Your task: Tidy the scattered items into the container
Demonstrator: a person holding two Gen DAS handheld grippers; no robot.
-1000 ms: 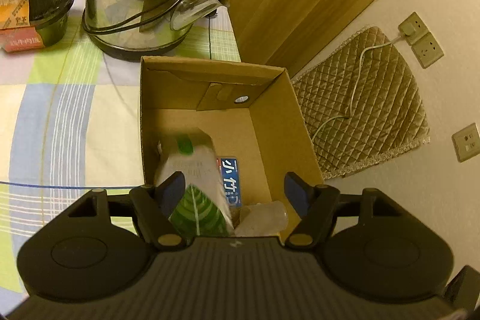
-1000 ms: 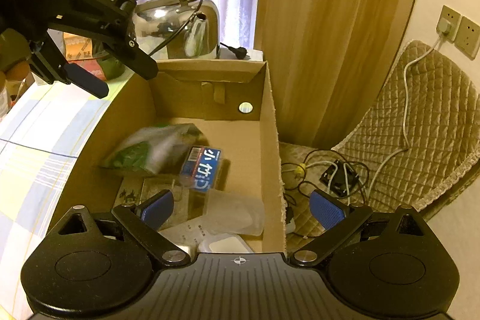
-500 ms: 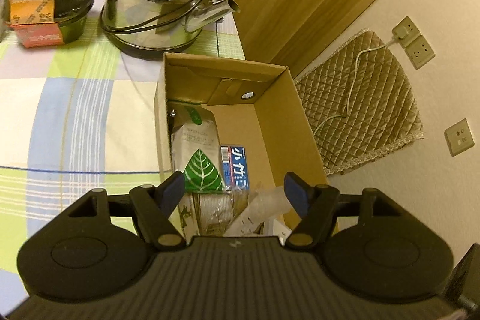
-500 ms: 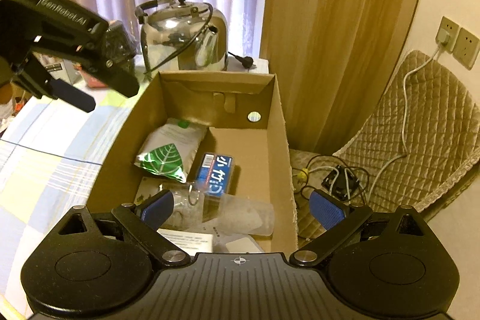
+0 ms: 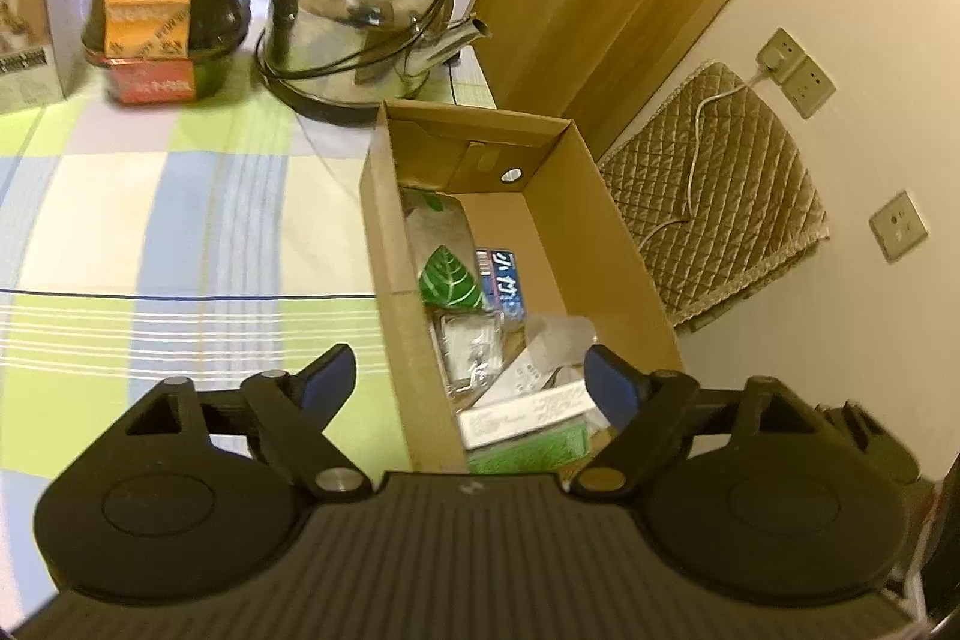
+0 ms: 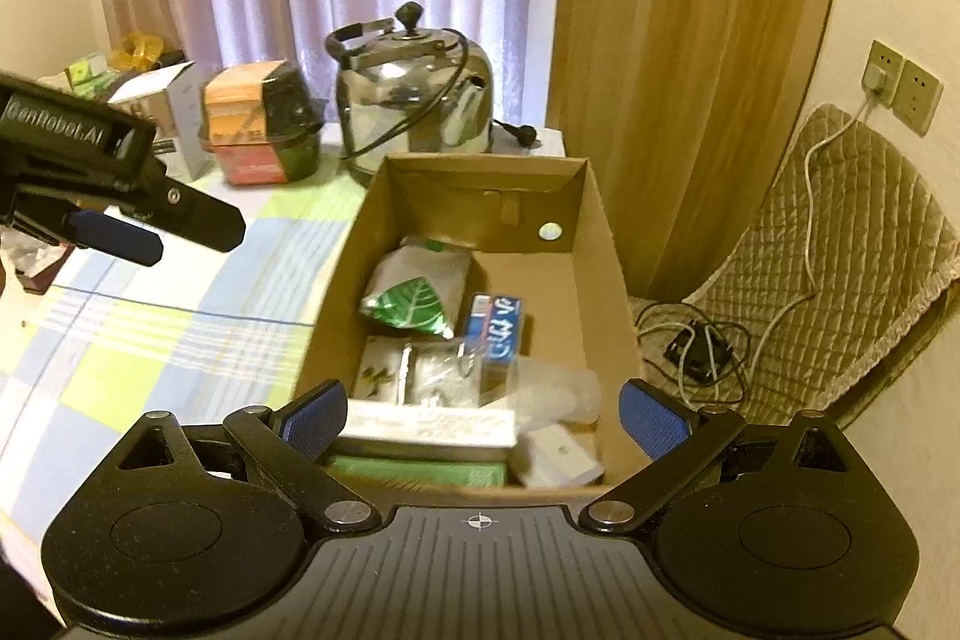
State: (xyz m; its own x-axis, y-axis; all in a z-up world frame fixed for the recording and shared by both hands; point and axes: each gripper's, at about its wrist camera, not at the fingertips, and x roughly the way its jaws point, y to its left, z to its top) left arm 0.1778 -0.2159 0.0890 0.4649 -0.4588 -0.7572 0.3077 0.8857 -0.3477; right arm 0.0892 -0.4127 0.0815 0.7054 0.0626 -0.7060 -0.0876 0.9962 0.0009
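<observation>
An open cardboard box (image 5: 390, 232) (image 6: 336, 292) stands at the table's right edge. Inside lie a green leaf pouch (image 5: 447, 274) (image 6: 414, 301), a blue packet (image 5: 504, 280) (image 6: 501, 328), a clear plastic packet (image 6: 432, 370), a clear cup (image 6: 558, 388), a long white box (image 5: 528, 409) (image 6: 432, 424), a green item (image 6: 420, 472) and a small white box (image 6: 558, 454). My left gripper (image 5: 468, 376) (image 6: 174, 226) is open and empty, above the box's near left wall. My right gripper (image 6: 483, 409) hangs open and empty over the near end of the box.
A steel kettle (image 5: 360, 28) (image 6: 414, 100) stands just behind the box. Left of it are a black bowl with an orange label (image 5: 162, 22) and a white carton (image 5: 30, 28), on a checked tablecloth (image 5: 180, 220). Tangled cables (image 6: 696, 346) and a quilted mat (image 5: 720, 196) lie right of the table.
The green leaf pouch has dropped from between the left fingers and settled in the box. Both grippers have drawn back and up; the left one shifted left towards the table.
</observation>
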